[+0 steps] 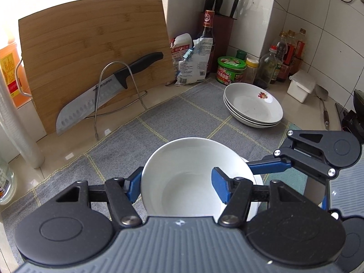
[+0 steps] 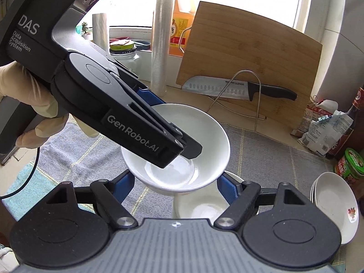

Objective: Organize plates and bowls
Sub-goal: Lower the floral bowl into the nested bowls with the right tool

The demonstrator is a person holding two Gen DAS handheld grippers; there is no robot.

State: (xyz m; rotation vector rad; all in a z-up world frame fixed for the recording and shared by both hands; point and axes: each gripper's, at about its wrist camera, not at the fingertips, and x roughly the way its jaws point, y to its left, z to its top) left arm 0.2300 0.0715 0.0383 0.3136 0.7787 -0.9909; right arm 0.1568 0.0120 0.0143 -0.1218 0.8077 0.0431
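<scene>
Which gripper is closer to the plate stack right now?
Right. The right gripper, around the lower bowl, sits just left of the plate stack in its view. The left gripper, holding the upper bowl, is farther away, on the right gripper's far side.

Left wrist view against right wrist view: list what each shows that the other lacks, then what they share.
Only the left wrist view shows the knife block, the white lidded box and the spatula.

Only the right wrist view shows the gloved hand holding the left gripper, the glass jar and the plastic rolls.

Both show the upper white bowl, the stack of plates, the cutting board and the knife.
</scene>
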